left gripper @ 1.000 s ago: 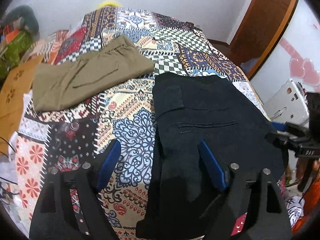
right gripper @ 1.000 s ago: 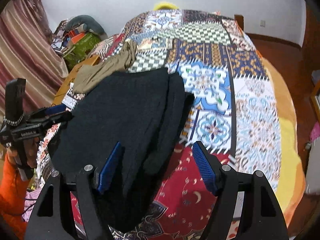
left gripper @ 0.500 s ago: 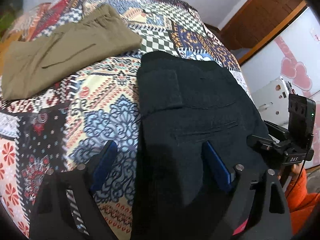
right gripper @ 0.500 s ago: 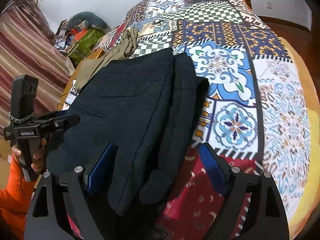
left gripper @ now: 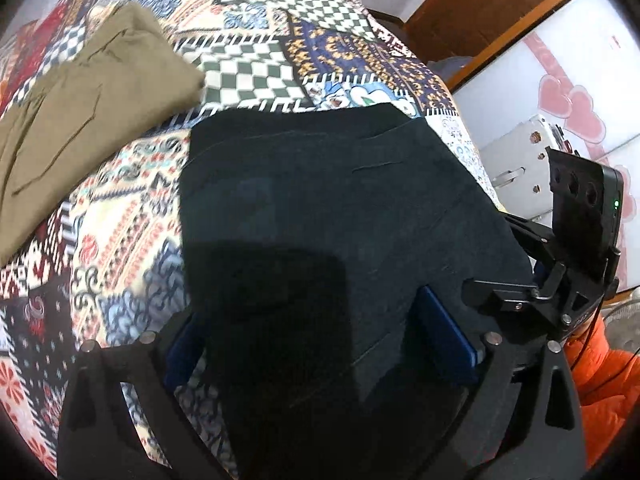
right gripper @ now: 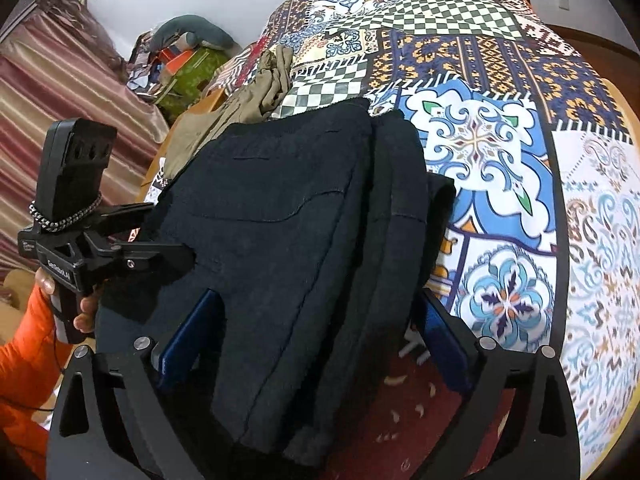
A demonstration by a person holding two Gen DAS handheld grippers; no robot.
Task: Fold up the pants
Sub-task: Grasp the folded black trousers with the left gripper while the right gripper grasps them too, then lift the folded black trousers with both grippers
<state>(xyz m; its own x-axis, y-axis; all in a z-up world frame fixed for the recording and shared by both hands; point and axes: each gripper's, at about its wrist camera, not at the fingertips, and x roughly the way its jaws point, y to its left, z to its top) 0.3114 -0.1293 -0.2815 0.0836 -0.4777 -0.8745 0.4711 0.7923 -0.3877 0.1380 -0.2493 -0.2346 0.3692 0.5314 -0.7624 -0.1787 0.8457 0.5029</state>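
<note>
We see black pants folded, lying on patchwork bedspread, olive pants beside them. L gripper jaws opening, wide apart, straddling the near edge of the fabric, pads not pressing. R gripper same: jaws opening, fabric between, no clamp.
</note>
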